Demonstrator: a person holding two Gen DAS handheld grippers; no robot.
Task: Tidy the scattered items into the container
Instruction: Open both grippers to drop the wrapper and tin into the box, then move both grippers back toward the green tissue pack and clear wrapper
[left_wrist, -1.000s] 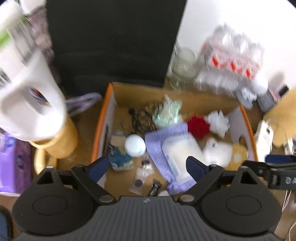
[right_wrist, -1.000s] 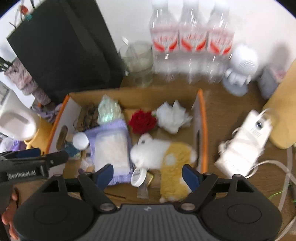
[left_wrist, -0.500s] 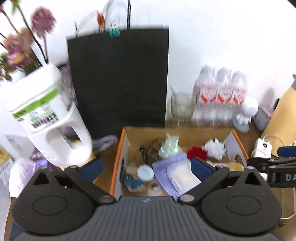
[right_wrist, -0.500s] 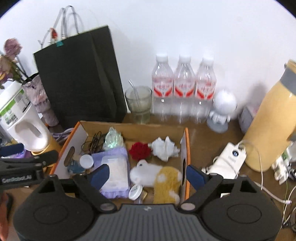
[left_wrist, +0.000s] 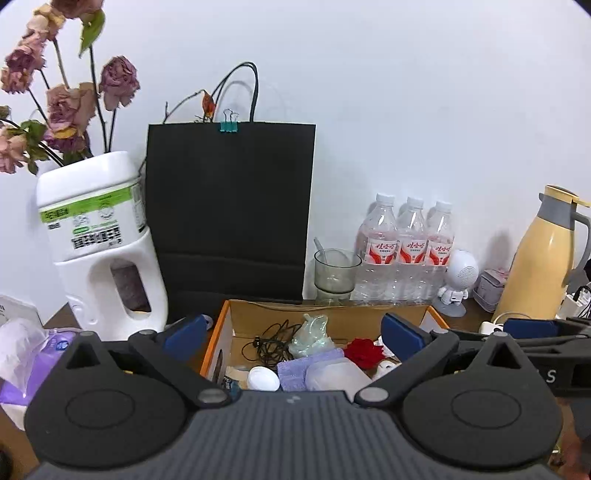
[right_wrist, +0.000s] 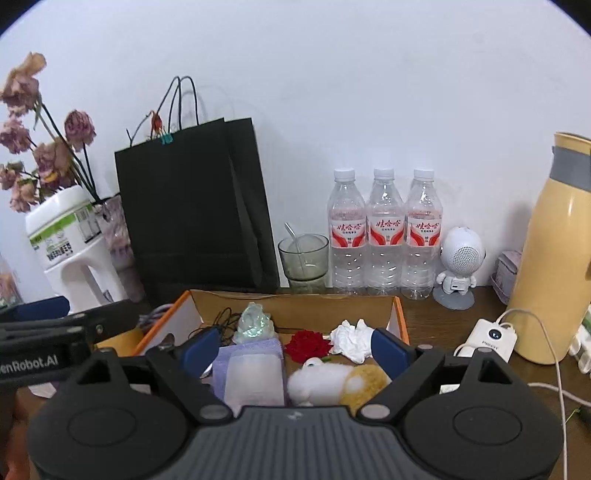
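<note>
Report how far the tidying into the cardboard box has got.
Mostly done, it seems: the cardboard box already holds the plush toy, red flower, crumpled tissue, purple cloth and black cable. Nothing is in hand: the left gripper and right gripper are open and empty. Possibly left: the white charger beside the box.

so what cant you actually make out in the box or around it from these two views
- Near end of the cardboard box: both views, hidden behind each gripper body.
- Plush toy: right wrist view, lower part covered by the right gripper.
- Dark cable: left wrist view, too tangled and small to identify.
- Purple pack: left wrist view, cut off by the edge and the left gripper.
</note>
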